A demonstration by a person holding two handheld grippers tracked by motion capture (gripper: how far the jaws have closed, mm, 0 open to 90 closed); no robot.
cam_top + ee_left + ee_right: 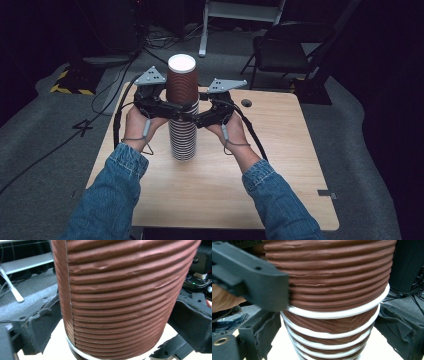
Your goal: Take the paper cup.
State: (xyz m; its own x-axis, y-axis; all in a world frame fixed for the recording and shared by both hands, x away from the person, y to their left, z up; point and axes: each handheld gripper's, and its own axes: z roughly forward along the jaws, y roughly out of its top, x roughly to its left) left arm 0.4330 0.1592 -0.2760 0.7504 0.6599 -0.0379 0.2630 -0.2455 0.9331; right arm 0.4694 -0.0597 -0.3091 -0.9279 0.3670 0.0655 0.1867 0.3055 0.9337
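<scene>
High view has a tall stack of ribbed brown paper cups (pixel 182 127) standing upright around the middle of the wooden bench (pixel 210 185), with the top cup (pixel 182 80) sitting noticeably higher than the rest, white inside showing. Both forearms in denim sleeves come in from the bottom.

Left tool (pixel 172 107) comes at the stack from the left, right tool (pixel 192 117) from the right, and they meet right at the stack, roughly where the top cup joins the ones below.

Left gripper view: the ribbed wall of the top cup (pixel 125 297) sits between the 2 black jaws. They look snug against the sides, but I can't tell if the pads actually press on it.

Right gripper view: the stack (pixel 332 340) is between the jaws just under the top cup's (pixel 337 272) white rim, jaws about cup-wide. Can't tell for sure if they're clamping either. The left tool's jaw crosses the upper left of that view.
</scene>
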